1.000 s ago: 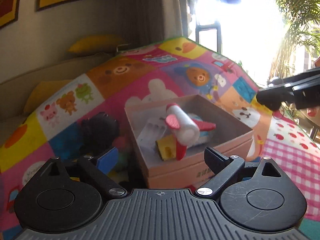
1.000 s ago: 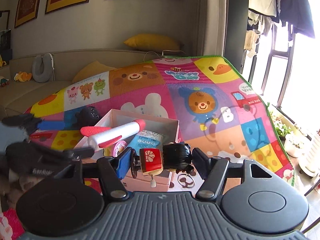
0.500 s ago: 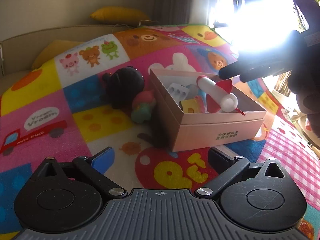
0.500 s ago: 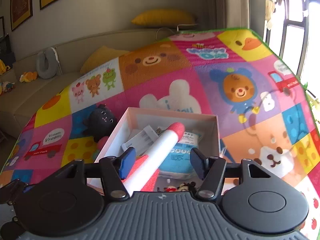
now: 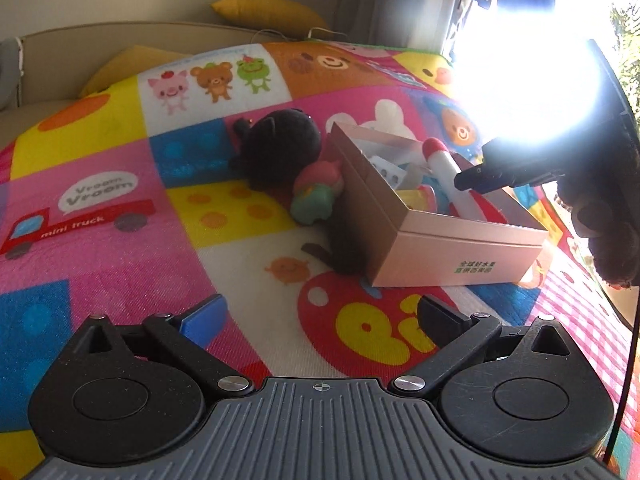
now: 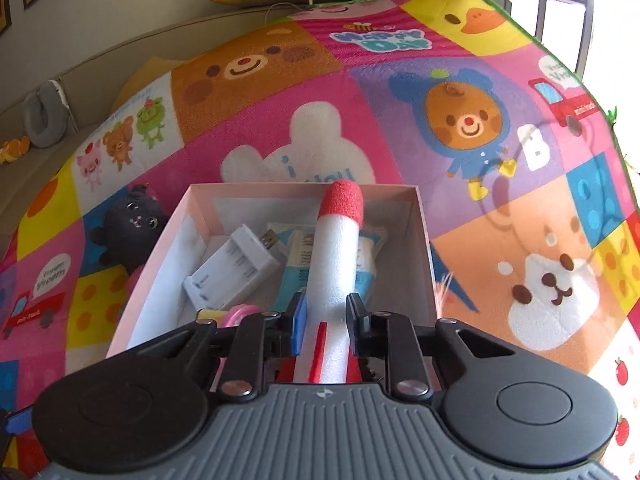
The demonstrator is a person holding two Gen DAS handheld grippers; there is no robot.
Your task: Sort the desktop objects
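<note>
White foam rocket with red nose and fins (image 6: 338, 264), lying nose-up inside the open pink cardboard box (image 5: 448, 240), whose side bears small green characters too small to read. The right gripper (image 6: 326, 314) is closing its jaws on the rocket's body, pads against both sides. Beside the rocket lie a white battery charger (image 6: 232, 268) and a blue-and-white packet (image 6: 294, 272). The left gripper (image 5: 320, 312) hovers unclenched and empty over the cartoon play mat (image 5: 100, 208), printed "Vroom Vroom" and "mini truck". A black plush cat (image 5: 280, 148) and a pastel plush toy (image 5: 316, 196) rest against the box's left wall.
</note>
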